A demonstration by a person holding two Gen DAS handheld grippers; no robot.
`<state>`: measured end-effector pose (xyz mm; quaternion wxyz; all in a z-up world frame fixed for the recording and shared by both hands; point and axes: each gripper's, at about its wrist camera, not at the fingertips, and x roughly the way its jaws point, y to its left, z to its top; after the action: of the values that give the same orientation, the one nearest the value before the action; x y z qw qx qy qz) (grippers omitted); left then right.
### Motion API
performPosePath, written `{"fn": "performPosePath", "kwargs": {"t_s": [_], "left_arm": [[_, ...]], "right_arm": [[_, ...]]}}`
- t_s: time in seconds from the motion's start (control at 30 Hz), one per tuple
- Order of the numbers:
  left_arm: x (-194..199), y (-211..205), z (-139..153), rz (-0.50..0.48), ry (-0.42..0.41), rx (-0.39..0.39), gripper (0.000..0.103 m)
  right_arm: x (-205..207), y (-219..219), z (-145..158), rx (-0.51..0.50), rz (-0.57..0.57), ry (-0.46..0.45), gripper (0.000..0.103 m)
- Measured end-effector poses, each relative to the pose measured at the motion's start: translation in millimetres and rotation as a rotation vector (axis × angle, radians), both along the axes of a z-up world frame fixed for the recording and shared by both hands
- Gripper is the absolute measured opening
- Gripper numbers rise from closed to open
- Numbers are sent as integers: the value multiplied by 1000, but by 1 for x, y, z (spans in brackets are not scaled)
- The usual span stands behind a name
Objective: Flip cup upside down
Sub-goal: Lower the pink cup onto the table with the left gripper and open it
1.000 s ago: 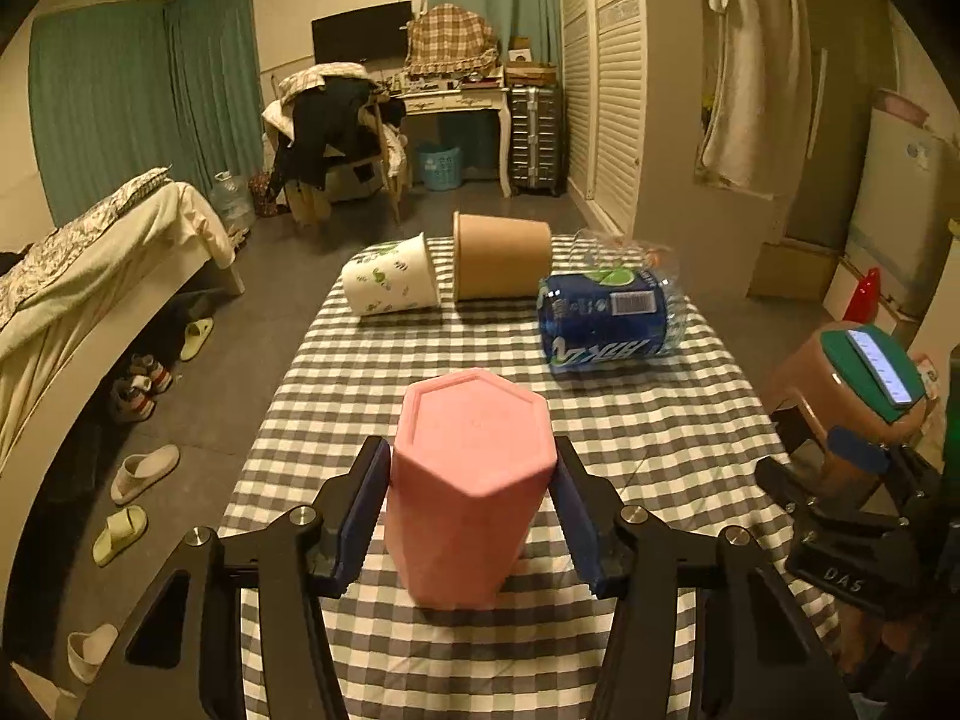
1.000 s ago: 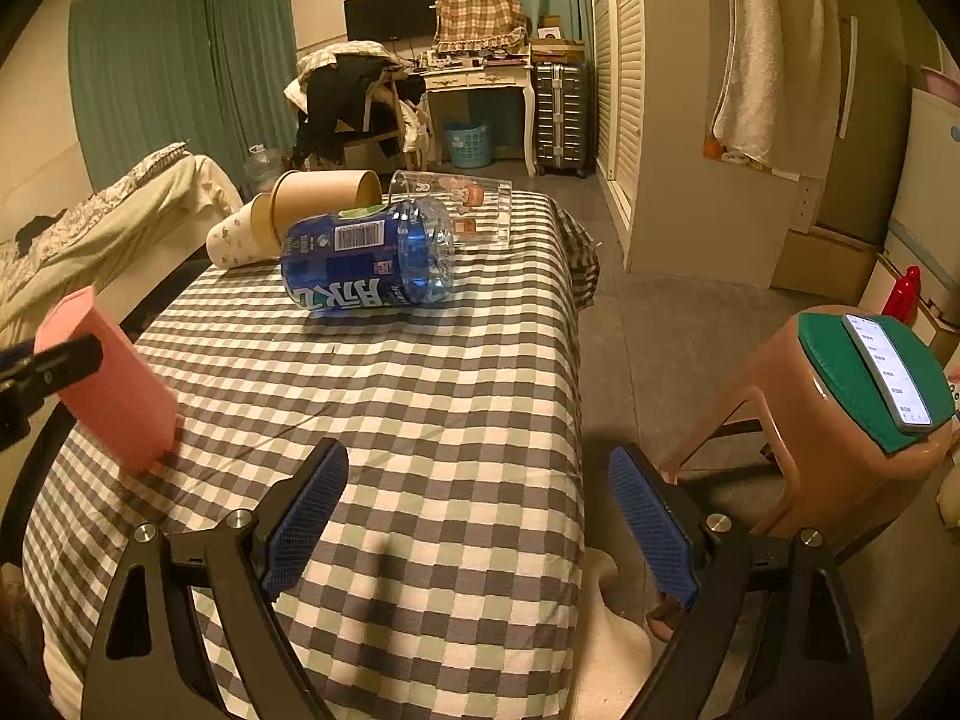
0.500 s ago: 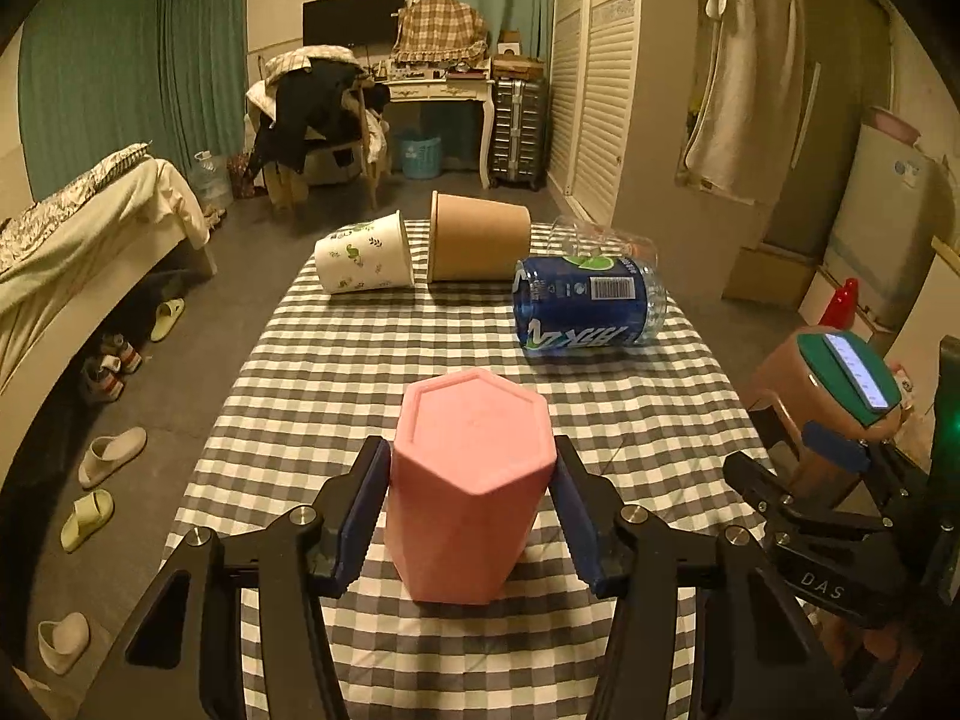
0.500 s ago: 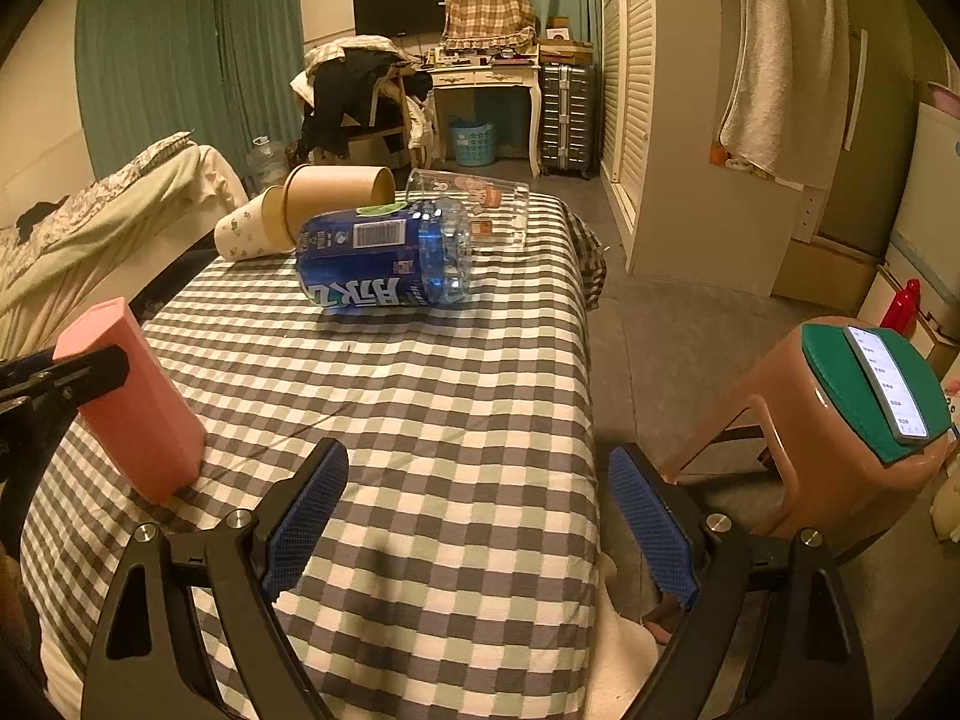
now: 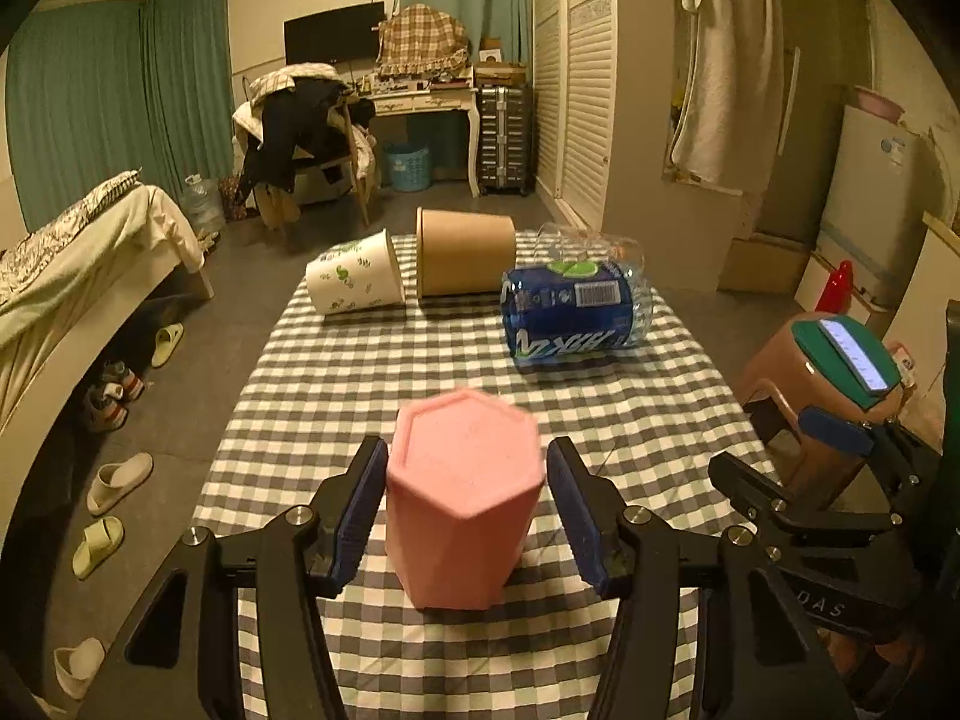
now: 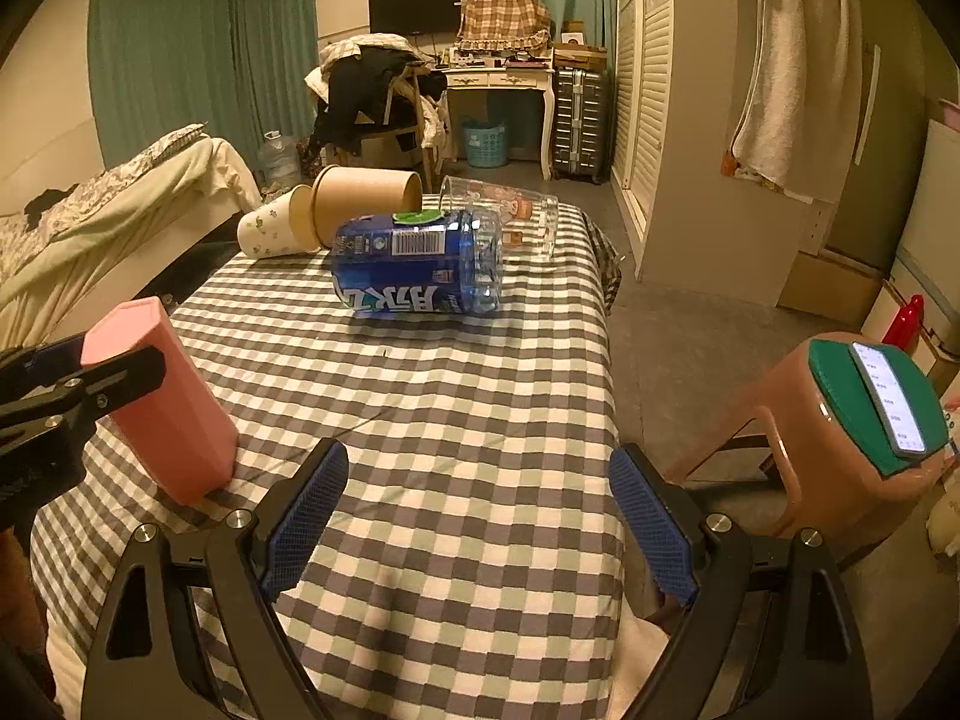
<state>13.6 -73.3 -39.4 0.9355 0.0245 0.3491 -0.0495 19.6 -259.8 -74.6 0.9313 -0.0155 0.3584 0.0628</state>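
Observation:
A pink hexagonal cup [image 5: 462, 498] stands upside down on the checked tablecloth [image 5: 384, 372], its closed base up. My left gripper [image 5: 462, 510] sits around it, and small gaps show between the blue pads [image 5: 360, 510] and the cup's sides. In the right wrist view the cup [image 6: 162, 414] rests on the cloth at the left with the left gripper's finger across it. My right gripper [image 6: 480, 516] is open and empty over the table's near right edge.
At the far end lie a white leaf-print paper cup [image 5: 354, 279], a brown paper cup [image 5: 465, 261], a blue-labelled plastic cup [image 5: 570, 315] and a clear glass [image 6: 504, 213]. A brown stool [image 6: 840, 438] with a phone stands right of the table. A bed [image 5: 72, 276] is at the left.
The left gripper lowered the pink cup onto the cloth and its jaws have parted slightly from the cup's sides. The right gripper stayed open and shifted only a little.

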Motion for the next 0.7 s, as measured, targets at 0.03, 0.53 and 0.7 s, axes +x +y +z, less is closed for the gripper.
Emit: {"fn": "performPosePath", "kwargs": {"t_s": [0.03, 0.53, 0.7], "left_arm": [[-1, 0, 3, -3, -6, -4, 64], [-32, 24, 63, -16, -161, -49, 71], [-50, 44, 78, 14, -206, -43, 74]], "right_arm": [[-1, 1, 3, -5, -1, -4, 89], [-45, 18, 62, -40, -8, -125, 89], [-69, 26, 88, -35, -9, -190, 89]]}}
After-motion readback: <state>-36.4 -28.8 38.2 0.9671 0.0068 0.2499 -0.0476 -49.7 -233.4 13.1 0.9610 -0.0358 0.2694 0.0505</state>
